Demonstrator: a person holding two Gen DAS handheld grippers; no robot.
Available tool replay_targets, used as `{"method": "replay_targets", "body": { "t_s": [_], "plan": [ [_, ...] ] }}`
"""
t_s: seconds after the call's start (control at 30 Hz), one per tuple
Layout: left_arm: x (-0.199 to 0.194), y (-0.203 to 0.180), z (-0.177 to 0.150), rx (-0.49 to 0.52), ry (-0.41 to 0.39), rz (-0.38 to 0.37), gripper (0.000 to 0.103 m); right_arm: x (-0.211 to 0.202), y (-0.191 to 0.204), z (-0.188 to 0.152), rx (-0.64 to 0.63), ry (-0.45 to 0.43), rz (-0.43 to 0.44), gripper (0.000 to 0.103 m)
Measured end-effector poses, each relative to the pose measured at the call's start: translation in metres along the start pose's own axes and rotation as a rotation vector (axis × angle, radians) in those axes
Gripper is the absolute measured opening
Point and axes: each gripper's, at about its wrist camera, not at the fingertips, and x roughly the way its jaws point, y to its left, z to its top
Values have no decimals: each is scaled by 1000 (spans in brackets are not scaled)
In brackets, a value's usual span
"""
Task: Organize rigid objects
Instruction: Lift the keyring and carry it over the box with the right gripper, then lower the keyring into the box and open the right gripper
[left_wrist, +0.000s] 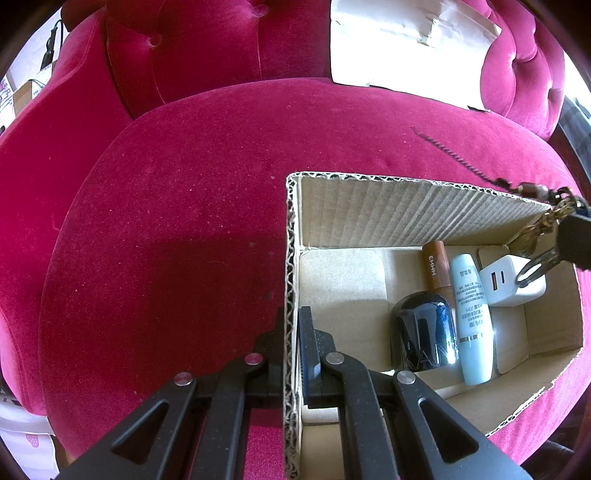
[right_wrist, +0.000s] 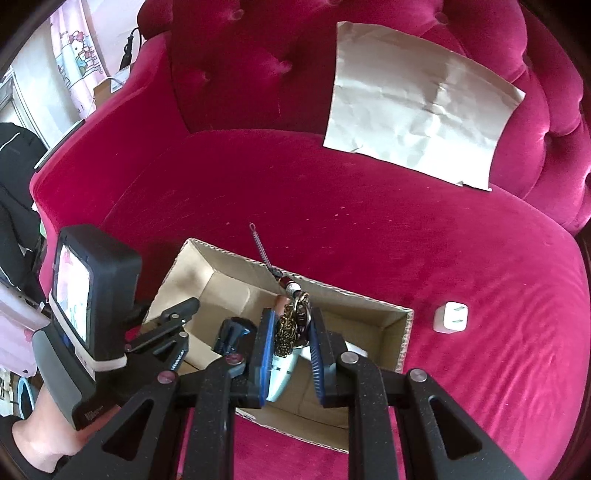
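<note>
pink velvet sofa (right_wrist: 332, 229) everywhere, tufted back and a big rounded seat cushion, with a creased sheet of brown paper (right_wrist: 417, 110) leaning against the backrest. sitting on the cushion is an open cardboard box (left_wrist: 369, 206), corrugated edges showing. left gripper (left_wrist: 293, 332) is clamped right on the box's left wall, one finger outside and one inside, pressed tight on the cardboard. inside the box from the left wrist view: a dark glossy blue cap-shaped thing (left_wrist: 424, 332), a light blue tube (left_wrist: 472, 321) lying beside it and touching it, a brown tube (left_wrist: 437, 269) behind that, and a white charger (left_wrist: 509, 284) with two ports toward the far right. right gripper (right_wrist: 290, 339) is over the box, pinching a keychain (right_wrist: 291, 325) between its blue pads, brassy charm and rings bunched up, beads and a thin spiral cord (right_wrist: 260, 247) sticking out past the box's far wall. same keychain shows at the right edge of the left view, ring dangling just over the charger. a second white plug (right_wrist: 450, 317) lies on the cushion just right of the box, prongs facing up. a person's hand (right_wrist: 40, 432) holds the left gripper's handle at bottom left.
</note>
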Motion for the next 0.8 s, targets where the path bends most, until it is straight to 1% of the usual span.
{"method": "replay_targets", "body": {
  "t_s": [0.5,0.8],
  "plan": [
    [0,1,-1,-3,-1,-3,5,37,33,2,-14,27,43,18],
    [0,1,-1,-5,0,-4,5,54,38,3,-16,43,43,18]
  ]
}}
